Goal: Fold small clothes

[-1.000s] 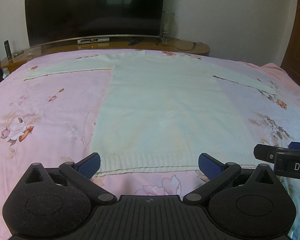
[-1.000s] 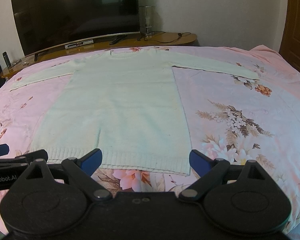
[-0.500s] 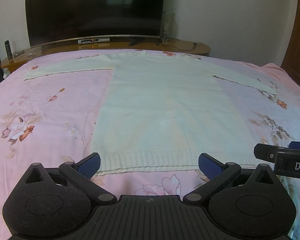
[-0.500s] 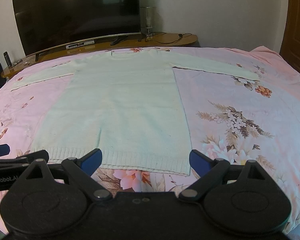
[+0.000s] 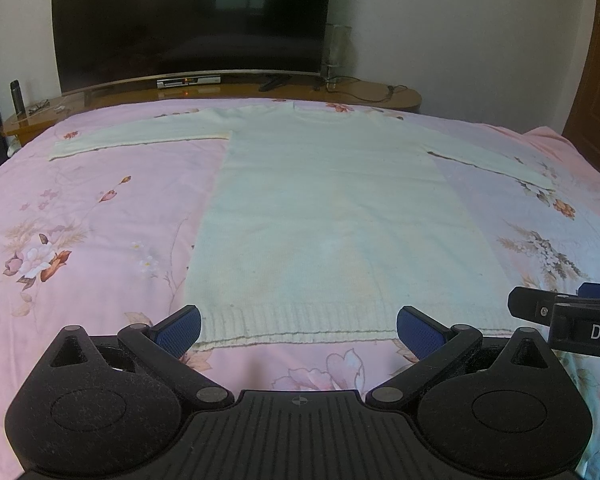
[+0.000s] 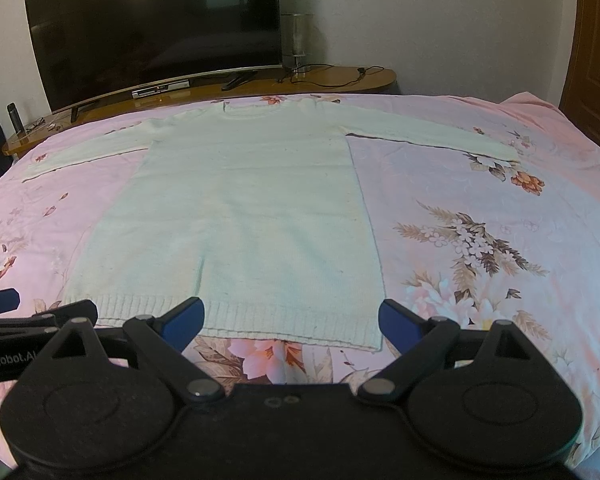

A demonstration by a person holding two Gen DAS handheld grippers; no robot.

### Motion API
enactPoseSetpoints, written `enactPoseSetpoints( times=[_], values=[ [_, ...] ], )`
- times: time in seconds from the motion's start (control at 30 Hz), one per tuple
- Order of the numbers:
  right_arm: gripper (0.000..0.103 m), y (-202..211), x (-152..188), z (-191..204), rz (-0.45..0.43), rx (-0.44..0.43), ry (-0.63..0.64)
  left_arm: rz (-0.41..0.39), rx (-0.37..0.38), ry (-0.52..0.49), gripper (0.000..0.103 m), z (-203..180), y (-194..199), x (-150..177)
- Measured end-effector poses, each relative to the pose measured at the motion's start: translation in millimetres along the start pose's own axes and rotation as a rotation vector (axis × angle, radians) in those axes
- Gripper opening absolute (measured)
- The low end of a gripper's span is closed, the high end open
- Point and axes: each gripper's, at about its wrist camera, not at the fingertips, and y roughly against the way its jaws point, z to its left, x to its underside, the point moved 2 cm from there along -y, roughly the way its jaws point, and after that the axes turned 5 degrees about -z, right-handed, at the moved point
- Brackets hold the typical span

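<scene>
Since no fold is visible anywhere, the task is judged to be at its very start. The sweater [image 5: 324, 216] is laid flat on the bed [image 5: 80, 216], face up, neckline far, ribbed hem [image 5: 296, 322] near. Both sleeves are spread straight out, one to the left [image 5: 140, 138], one to the right [image 5: 496, 162]. No crease or doubled layer can be made out on the body.

The left gripper [image 5: 298, 326] is held just near of the hem, fingers [image 5: 178, 328] spread wide, nothing between them. The right gripper [image 6: 290, 320] is likewise held at the hem's right part, fingers [image 6: 398, 320] wide apart and empty. Contact with the cloth cannot be confirmed in either view; both appear to hover.

Done: garment spread and flattened. Left, by judgement: sleeves to be folded inward, body to be folded up, all of it. Hem corners are probably to be grasped first, since both grippers are lined up there.
</scene>
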Motion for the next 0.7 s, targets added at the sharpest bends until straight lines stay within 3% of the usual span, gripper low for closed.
enactPoseSetpoints(
  times=[0.7],
  values=[
    [0.094,3.2,-0.3,0.9,-0.023,-0.009,-0.004,0.023,0.000,0.004,0.103,-2.2,-1.1,-2.0]
  ],
)
